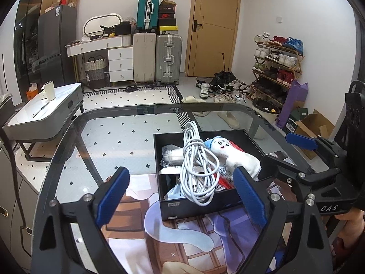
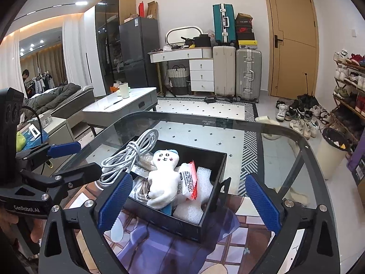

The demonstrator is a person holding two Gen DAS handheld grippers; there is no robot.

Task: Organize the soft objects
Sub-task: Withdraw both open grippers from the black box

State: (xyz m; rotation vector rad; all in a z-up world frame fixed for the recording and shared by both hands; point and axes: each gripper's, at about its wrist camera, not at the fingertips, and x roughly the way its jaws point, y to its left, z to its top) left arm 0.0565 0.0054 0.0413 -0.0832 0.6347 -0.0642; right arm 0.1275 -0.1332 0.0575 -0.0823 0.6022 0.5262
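Observation:
A black open box (image 1: pixel 200 202) (image 2: pixel 182 225) stands on the glass table. In it lie a white plush doll (image 1: pixel 230 154) (image 2: pixel 163 179) with a blue cap, a coiled white cable (image 1: pixel 197 171) (image 2: pixel 127 157), a red-and-white packet (image 2: pixel 189 179), white foam (image 2: pixel 194 205) and plastic-wrapped items (image 1: pixel 170 156). My left gripper (image 1: pixel 181 194) is open and empty, just in front of the box. My right gripper (image 2: pixel 189 202) is open and empty, its fingers on either side of the box's near corner. Each gripper shows at the edge of the other's view.
The glass table (image 1: pixel 127 123) lies over a printed mat (image 2: pixel 205 251). Beyond it stand a white low table (image 1: pixel 45 111), suitcases (image 1: pixel 157 59), a drawer unit, a shoe rack (image 1: pixel 276 66), loose shoes and a bin (image 2: pixel 330 150) on the floor.

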